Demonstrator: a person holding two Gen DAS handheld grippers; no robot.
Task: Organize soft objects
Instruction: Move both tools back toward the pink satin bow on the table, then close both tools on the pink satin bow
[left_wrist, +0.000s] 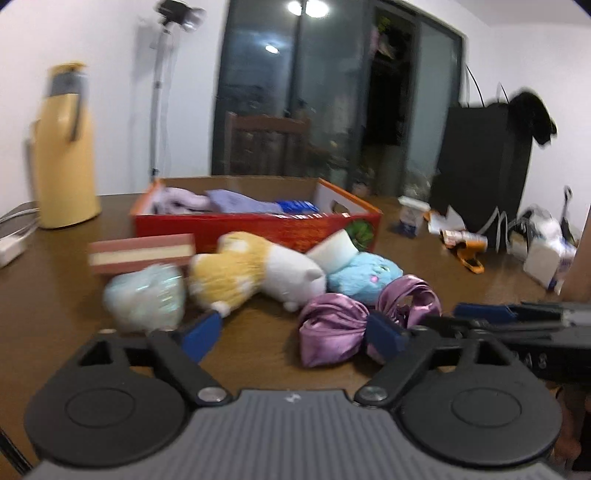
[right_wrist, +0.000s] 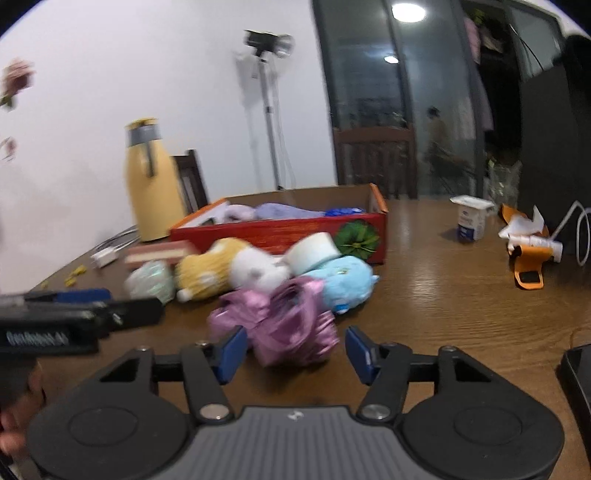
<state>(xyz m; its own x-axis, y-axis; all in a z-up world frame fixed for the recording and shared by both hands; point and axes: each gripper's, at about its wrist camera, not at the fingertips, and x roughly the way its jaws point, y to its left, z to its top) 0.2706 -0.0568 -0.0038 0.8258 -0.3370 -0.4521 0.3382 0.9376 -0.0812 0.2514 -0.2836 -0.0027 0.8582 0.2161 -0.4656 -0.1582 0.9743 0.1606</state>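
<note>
Seen from two cameras, each looking forward along a hand-held claw over a brown wooden table (left_wrist: 424, 258).

Left view, from left to right:
- Yellow flask (left_wrist: 66, 147) upright at the far left of the table.
- Red box (left_wrist: 255, 225) behind the toys, open on top, with pale purple cloth (left_wrist: 236, 201) inside.
- Pink and cream block (left_wrist: 142, 253) just in front of the box's left end.
- Pale green bundle (left_wrist: 147, 299) below that block, touching the yellow and white plush toy (left_wrist: 255, 275) lying on its side.
- White tape roll (left_wrist: 334, 251) resting on the blue plush toy (left_wrist: 364, 277), both near the box's right end.
- Shiny purple cloth (left_wrist: 332, 332) crumpled nearest the camera.
- Left claw (left_wrist: 293, 336) spread wide, blue pads apart, right pad against the purple cloth, nothing pinched.
- Right claw (left_wrist: 513, 314) entering from the right edge, side-on.

Right view, from left to right:
- Left claw (right_wrist: 74, 299) entering from the left edge.
- Flask (right_wrist: 151, 181), box (right_wrist: 291, 229) and the same row of toys behind.
- Purple cloth (right_wrist: 280, 325) directly ahead of the right claw (right_wrist: 295, 354), jaws half open, cloth between the blue pads; too blurred to tell whether the pads touch it.
- Small white cup (right_wrist: 471, 218) and orange and white litter (right_wrist: 528, 251) well apart on the right.
</note>
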